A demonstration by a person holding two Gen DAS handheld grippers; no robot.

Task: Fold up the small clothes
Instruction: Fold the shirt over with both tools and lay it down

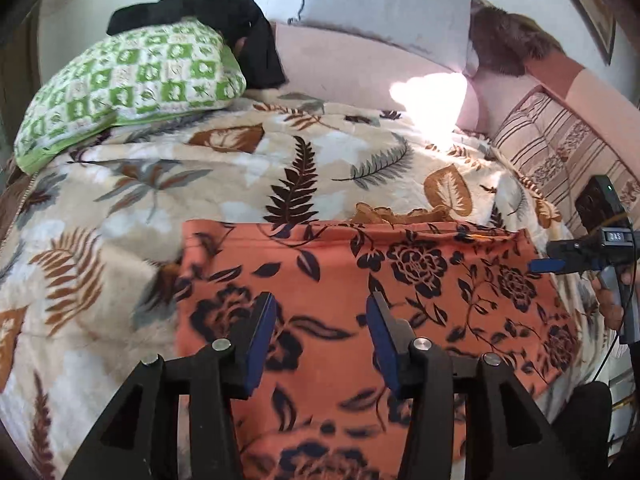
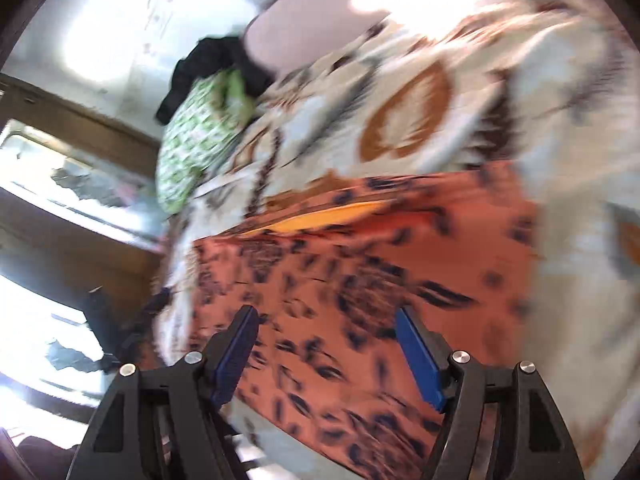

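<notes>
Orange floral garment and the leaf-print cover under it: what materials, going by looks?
Orange floral garment: looks like thin woven fabric, matte, lying flat with crisp edges; possibly cotton or rayon, can't tell. Leaf-print cover: looks like plush fleece blanket, soft fuzzy nap with slight sheen on its folds.

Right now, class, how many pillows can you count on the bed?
3: a green checked pillow far left with black clothes draped on it, a grey pillow upright at the back, and a striped pillow far right. Others may be hidden.
</notes>
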